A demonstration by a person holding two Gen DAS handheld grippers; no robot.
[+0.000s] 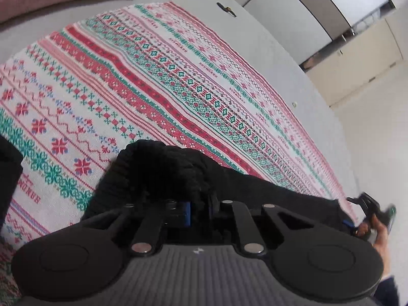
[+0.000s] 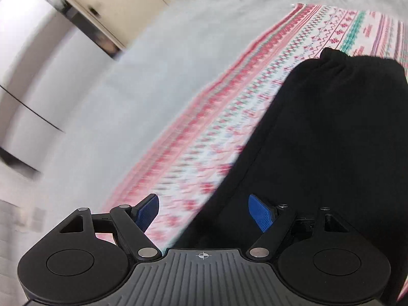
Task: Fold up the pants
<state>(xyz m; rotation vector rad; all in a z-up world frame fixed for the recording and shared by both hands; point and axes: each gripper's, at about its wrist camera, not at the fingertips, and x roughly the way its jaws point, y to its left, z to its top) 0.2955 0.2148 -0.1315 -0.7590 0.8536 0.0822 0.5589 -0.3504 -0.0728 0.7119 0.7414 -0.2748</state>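
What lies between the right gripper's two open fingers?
In the right wrist view, the right gripper is open with nothing clamped; across the gap show the patterned blanket and the edge of the black pants lying on it.

Patterned blanket (image 1: 178, 81) bears woven lettering, unreadable.

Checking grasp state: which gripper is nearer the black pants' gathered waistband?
Left. The left gripper is shut on the bunched waistband. The right gripper is open beside the pants' edge, far from it.
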